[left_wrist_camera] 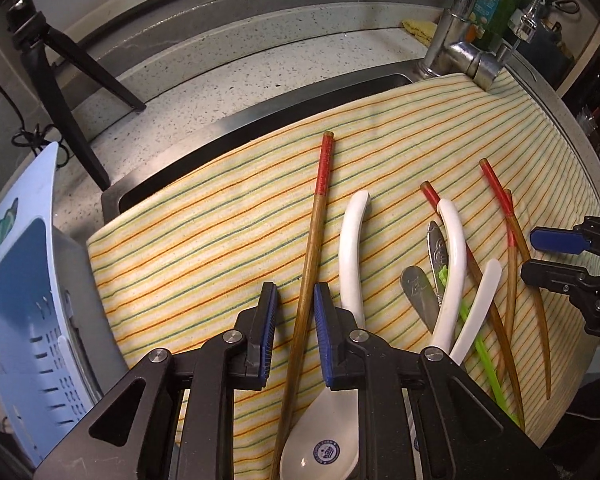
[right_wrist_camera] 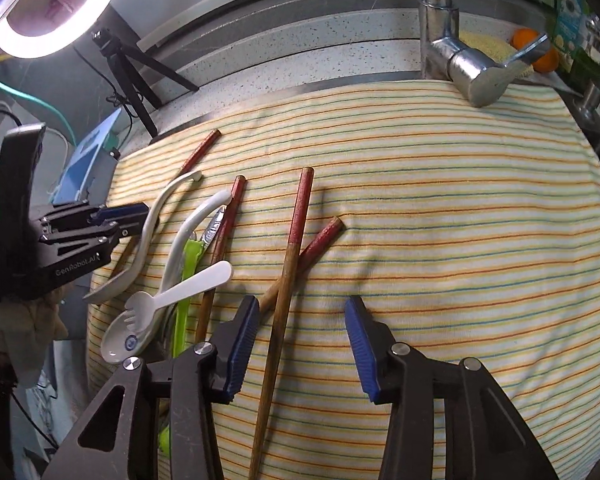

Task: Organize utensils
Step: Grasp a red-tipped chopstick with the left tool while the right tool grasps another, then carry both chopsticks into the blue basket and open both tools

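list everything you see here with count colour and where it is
chopsticks: 4, wood with red ends, on the cloth
ceramic spoons: 2, white, in the mid-cloth pile
spork: 1, white, on the pile
green utensil: 1, lime, in the pile
metal handles: 2, silver, beside the spoons
cloth: 1, yellow striped, over the sink
faucet: 1, chrome, behind the cloth
basket: 1, light blue, at the cloth's left end
tripod: 1, black, on the counter
left gripper: open, astride one chopstick
right gripper: open, above two crossed chopsticks

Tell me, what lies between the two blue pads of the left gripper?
A single chopstick lies between the left gripper's pads, on the striped cloth; the left wrist view shows it.
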`<control>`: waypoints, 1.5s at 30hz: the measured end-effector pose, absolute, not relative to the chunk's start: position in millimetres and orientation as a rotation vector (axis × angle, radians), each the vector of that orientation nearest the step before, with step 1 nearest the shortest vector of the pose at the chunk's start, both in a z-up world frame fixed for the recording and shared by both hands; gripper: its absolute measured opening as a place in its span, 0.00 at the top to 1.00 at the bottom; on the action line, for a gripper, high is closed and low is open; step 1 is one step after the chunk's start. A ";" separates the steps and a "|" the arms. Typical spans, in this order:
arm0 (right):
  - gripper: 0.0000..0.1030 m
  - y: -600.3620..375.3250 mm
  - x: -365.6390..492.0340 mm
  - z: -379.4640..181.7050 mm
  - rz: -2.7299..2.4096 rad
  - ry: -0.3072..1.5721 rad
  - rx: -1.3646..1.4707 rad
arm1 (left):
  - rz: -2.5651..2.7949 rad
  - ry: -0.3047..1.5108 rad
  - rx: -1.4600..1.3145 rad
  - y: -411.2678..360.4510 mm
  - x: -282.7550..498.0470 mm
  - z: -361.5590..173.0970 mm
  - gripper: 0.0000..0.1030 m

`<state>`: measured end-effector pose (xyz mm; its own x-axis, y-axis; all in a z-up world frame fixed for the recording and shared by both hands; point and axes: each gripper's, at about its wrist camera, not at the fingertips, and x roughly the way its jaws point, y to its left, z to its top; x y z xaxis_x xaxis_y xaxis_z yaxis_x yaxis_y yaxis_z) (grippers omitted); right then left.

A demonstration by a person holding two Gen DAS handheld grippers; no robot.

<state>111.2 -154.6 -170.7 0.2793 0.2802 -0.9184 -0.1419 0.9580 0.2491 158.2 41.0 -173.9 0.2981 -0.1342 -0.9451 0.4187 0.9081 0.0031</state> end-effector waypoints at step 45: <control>0.94 -107.0 129.5 -84.2 0.491 1.103 0.255 | -0.213 0.999 0.016 133.0 108.7 -87.6 0.95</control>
